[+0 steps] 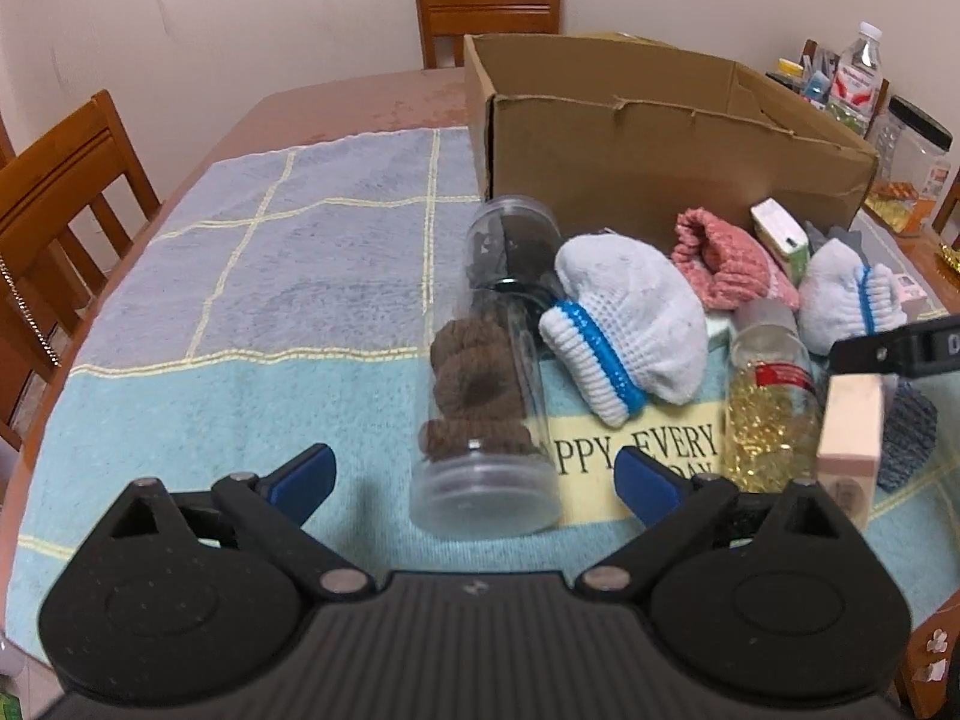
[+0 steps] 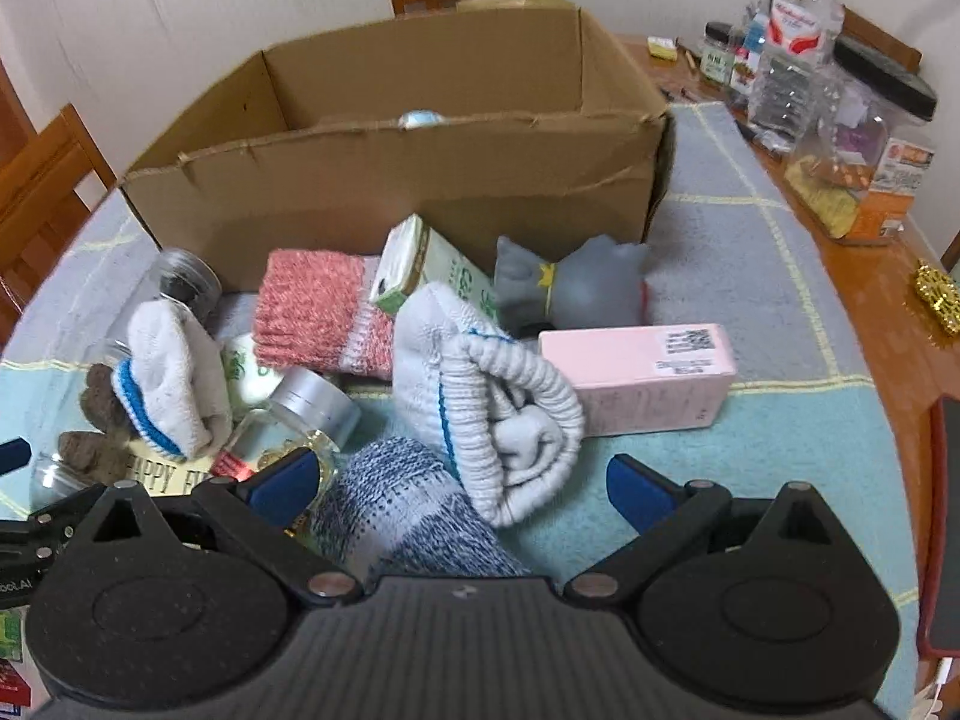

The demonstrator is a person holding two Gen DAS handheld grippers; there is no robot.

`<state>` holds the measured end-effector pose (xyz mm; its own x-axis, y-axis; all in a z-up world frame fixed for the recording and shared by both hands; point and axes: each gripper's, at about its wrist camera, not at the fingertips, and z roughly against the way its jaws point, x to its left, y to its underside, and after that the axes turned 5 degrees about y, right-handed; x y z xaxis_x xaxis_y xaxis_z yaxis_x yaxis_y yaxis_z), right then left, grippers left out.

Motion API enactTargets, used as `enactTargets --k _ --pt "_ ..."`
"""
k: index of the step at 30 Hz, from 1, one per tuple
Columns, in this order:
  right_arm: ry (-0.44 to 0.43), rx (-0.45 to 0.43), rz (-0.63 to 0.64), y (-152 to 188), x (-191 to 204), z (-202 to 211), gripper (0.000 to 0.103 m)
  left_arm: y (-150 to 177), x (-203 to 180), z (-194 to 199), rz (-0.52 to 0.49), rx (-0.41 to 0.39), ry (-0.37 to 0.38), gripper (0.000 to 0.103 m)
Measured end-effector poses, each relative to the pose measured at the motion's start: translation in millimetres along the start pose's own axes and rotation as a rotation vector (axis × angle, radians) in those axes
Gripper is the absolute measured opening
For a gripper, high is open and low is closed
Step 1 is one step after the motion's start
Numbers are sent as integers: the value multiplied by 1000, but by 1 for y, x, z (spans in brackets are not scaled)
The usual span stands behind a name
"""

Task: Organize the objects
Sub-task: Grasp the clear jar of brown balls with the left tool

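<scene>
While both hand-held grippers (image 1: 474, 477) (image 2: 462, 486) gape, clear jar (image 1: 486, 384) holds brown, perhaps knitted, rolls.

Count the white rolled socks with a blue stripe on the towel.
2. One white sock lies left, against the clear jar of brown things. The other white sock lies in the middle, just ahead of the open right gripper, beside the pink box. More may be hidden.
</scene>
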<state>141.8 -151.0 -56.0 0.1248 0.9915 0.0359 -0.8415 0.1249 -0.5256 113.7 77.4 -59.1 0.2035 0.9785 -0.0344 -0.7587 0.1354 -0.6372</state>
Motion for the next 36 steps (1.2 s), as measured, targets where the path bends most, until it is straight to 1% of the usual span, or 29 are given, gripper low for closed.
enactTargets --k 2,8,11,21,25,30,32,36 --pt "10 14 4 2 1 -5 103 -1 2 -5 2 10 8 99" --pt "-15 44 -33 9 -9 -5 103 1 6 -13 0 44 -12 99" --pt "-29 56 -46 15 -15 -1 103 3 11 -14 -3 62 -43 99" --pt "-23 90 -50 36 -38 13 103 12 45 0 23 83 -141 99" --pt "-16 88 -43 47 -48 21 103 15 58 4 19 87 -191 99" --pt "-22 79 -24 48 -51 24 103 15 76 7 55 85 -235 99" --pt "-27 79 11 49 -49 25 103 16 78 10 65 85 -210 99" --pt "-8 91 97 57 -38 22 103 22 66 14 40 93 -98 99"
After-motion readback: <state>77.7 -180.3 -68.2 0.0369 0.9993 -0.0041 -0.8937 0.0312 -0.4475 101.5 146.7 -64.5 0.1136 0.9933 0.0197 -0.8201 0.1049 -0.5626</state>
